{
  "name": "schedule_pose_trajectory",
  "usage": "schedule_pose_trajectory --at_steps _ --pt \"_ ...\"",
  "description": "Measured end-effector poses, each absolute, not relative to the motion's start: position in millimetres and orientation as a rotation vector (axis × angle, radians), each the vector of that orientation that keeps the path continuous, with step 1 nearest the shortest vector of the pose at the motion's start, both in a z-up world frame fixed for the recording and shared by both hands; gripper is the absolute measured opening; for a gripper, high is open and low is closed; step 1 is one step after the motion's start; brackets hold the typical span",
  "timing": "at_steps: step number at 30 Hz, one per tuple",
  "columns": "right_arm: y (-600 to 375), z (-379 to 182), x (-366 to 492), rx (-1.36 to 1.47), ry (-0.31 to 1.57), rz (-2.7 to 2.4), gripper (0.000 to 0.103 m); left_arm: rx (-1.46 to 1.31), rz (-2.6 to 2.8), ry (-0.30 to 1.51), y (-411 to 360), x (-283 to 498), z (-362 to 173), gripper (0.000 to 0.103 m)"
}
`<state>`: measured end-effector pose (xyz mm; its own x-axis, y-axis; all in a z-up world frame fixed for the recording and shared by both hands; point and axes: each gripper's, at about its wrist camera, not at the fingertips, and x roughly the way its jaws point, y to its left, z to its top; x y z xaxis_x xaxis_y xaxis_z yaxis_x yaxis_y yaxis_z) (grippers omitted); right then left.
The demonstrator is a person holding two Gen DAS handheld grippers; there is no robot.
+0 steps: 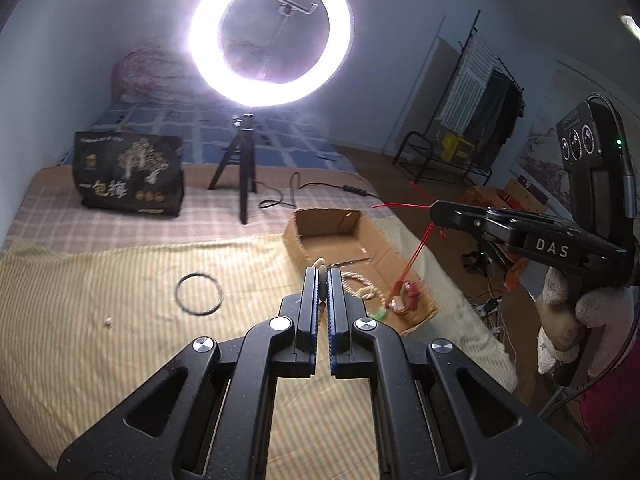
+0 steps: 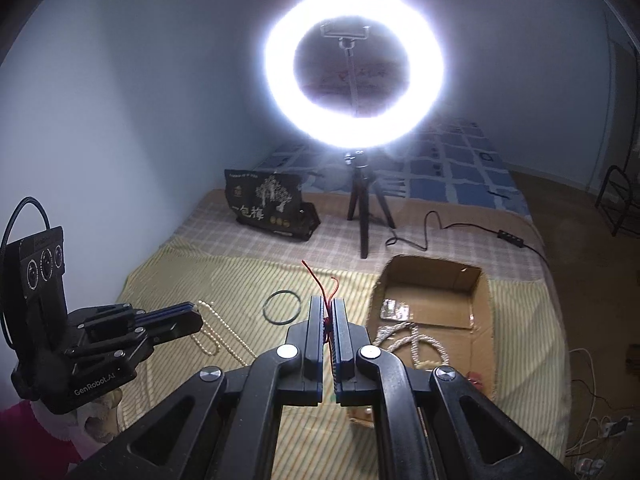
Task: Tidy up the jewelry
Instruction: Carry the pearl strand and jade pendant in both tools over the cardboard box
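Left wrist view gives me the bed (image 1: 100, 360) first, its striped yellow cloth serving as the work area, with the ring light (image 1: 271, 38) on its tripod at the far side, placed, I'd say, to light the jewelry. The cardboard box (image 1: 320, 224) sits open near the bed's right edge, clearly the place where pieces get collected; a rope-like necklace and a shiny item already lie inside. My left gripper (image 1: 323, 280) has its fingers closed on a pearl necklace (image 2: 216, 336), which hangs off the tip above the cloth. My right gripper (image 2: 329, 312) has its fingers clamped on a red cord (image 2: 326, 284), whose small charms (image 1: 404, 296) dangle over the box's near flap. A dark ring bangle (image 1: 199, 294) lies alone on the cloth, with open room all around it. I judge the drop-off beyond the box the main hazard.
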<state>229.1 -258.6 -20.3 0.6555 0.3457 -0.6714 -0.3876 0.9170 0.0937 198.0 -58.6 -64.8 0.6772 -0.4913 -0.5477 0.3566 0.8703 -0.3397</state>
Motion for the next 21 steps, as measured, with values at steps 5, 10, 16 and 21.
schedule_pose_trajectory --at_steps 5,10,16,21 --pt "-283 -19 239 -0.049 0.741 0.373 0.000 -0.210 -0.518 0.671 -83 210 -61 0.001" --pt "-305 -23 253 -0.036 0.745 0.335 0.000 -0.204 -0.549 0.672 -107 222 -60 0.001" --pt "-323 -30 273 -0.026 0.759 0.303 0.000 -0.187 -0.584 0.679 -137 236 -63 0.001" --pt "-335 -37 290 -0.021 0.774 0.283 0.000 -0.177 -0.604 0.688 -157 247 -69 0.001"
